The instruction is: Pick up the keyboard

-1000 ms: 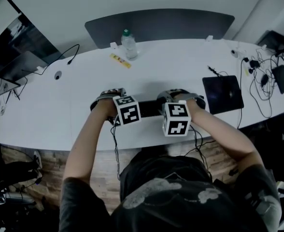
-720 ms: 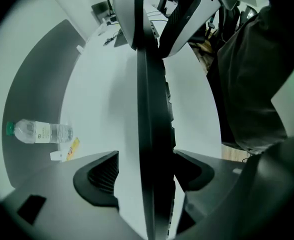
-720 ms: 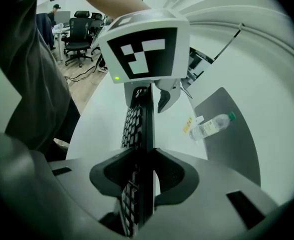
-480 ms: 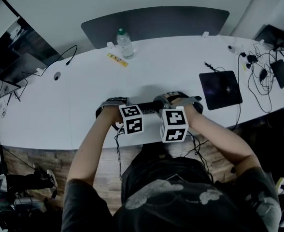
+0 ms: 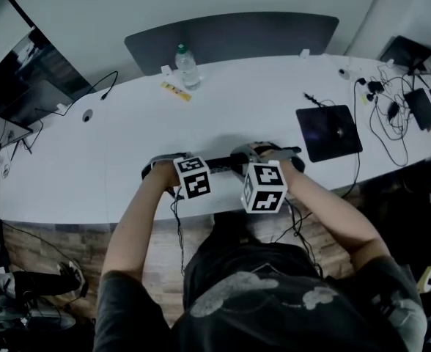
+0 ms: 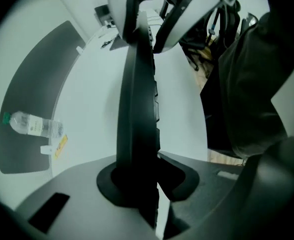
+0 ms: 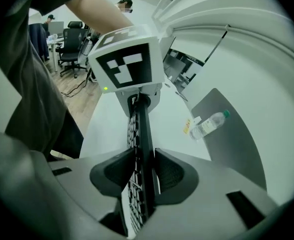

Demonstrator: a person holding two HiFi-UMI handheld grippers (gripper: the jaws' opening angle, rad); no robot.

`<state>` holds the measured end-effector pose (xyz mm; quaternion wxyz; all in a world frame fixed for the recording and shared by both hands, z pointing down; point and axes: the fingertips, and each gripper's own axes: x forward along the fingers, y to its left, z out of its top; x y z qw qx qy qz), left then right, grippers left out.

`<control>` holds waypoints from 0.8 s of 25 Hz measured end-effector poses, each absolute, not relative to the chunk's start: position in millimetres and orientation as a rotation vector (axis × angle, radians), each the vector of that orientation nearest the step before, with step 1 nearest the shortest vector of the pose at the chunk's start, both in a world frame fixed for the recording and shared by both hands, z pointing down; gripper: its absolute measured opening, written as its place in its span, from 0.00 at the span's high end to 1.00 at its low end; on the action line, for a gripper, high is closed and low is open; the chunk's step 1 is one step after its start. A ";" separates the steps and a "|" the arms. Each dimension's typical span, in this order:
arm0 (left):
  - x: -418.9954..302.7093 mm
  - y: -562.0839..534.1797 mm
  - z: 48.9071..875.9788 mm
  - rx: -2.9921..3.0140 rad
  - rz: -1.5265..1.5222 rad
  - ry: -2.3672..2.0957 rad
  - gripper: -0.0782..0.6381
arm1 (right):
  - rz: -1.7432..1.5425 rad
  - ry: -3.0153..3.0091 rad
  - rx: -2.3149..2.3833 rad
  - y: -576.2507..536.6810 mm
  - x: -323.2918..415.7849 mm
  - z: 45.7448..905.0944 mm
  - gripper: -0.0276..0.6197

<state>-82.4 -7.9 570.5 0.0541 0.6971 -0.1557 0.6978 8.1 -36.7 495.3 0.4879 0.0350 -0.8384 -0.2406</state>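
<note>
1. Left gripper (image 6: 137, 180): just been closing, now clamped on the left end of the flat black keyboard (image 6: 137, 109). Grip hidden from the head view by the marker cube.
2. Keyboard at the near edge of the white curved table (image 5: 120, 141), only the middle strip showing. Lifted or resting: unclear.
3. Right gripper (image 7: 143, 171): clamped on the right end.
4. Behind: clear plastic bottle (image 5: 186, 66), yellow strip (image 5: 174, 91). Right: black square pad (image 5: 329, 133), tangled cables (image 5: 384, 108).

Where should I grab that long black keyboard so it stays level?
Take the long black keyboard by its two short ends, from above, pinching across its thin slab. It is long and flat, so one middle grip would likely tip. The left claw has just been closing on one end; the right claw pinches the other.
</note>
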 end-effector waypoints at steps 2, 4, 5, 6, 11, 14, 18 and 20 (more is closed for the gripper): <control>-79.7 -1.0 566.1 2.108 2.047 -0.477 0.79 | -0.566 -2.084 0.118 -34.4 11.1 486.6 0.78; -78.8 6.1 563.1 2.083 2.023 -0.480 0.79 | -0.531 -2.153 0.168 -33.1 14.5 472.8 0.79; -79.3 9.6 561.4 2.066 2.016 -0.484 0.79 | -0.516 -2.185 0.197 -33.0 16.6 464.9 0.79; -80.3 13.4 559.6 2.048 2.009 -0.490 0.79 | -0.508 -2.215 0.230 -33.1 18.9 456.3 0.79; -74.7 28.8 547.3 2.049 1.939 -0.554 0.79 | -0.492 -2.355 0.406 -31.7 36.0 413.4 0.81; -60.4 20.1 532.5 2.163 1.822 -0.677 0.79 | -0.468 -2.430 0.483 -26.1 50.3 394.6 0.81; -51.0 51.7 525.0 2.049 1.538 -0.755 0.79 | -0.476 -2.516 0.602 -16.2 73.6 368.0 0.84; -40.2 60.6 517.9 2.033 1.347 -0.824 0.79 | -0.443 -2.550 0.638 -10.9 84.7 362.1 0.86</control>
